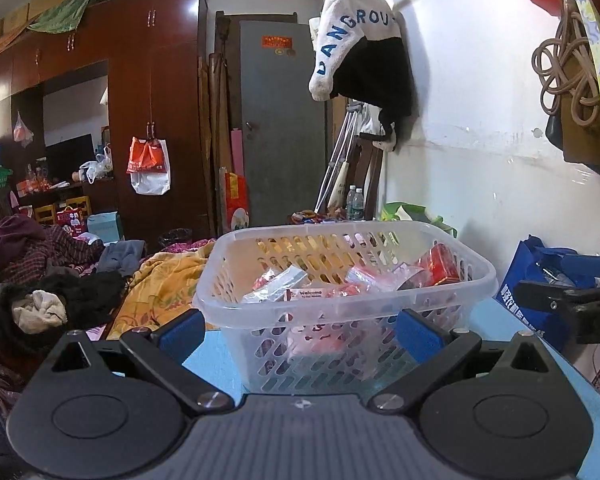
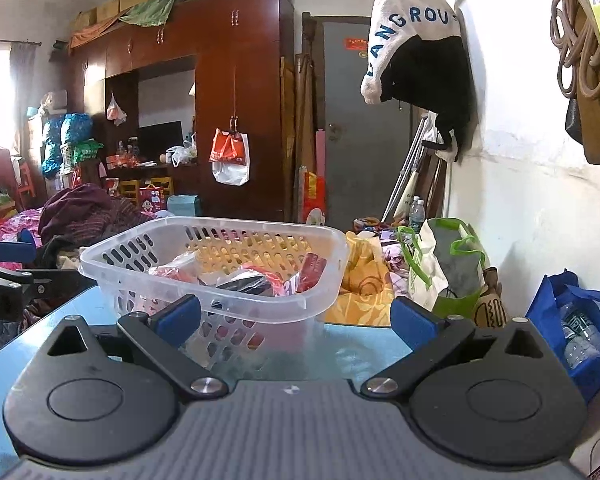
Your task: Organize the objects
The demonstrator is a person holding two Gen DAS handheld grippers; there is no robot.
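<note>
A clear plastic basket (image 1: 236, 296) stands on a light blue table (image 1: 216, 364). It holds several red and clear snack packets (image 1: 324, 280) and a red box (image 1: 444, 264). My left gripper (image 1: 300, 332) is open and empty, its blue pads either side of the basket's near wall. In the right wrist view the basket (image 2: 112, 264) sits ahead and to the left with the packets (image 2: 260, 276) inside. My right gripper (image 2: 296, 316) is open and empty, just in front of the basket's right corner. Each gripper shows at the edge of the other's view.
A bed with piled clothes (image 1: 40, 280) and a yellow blanket (image 1: 164, 280) lies left of the table. A blue bag with bottles (image 2: 576, 320) and a green-and-white bag (image 2: 444, 264) stand by the white wall on the right. A wardrobe and a grey door are behind.
</note>
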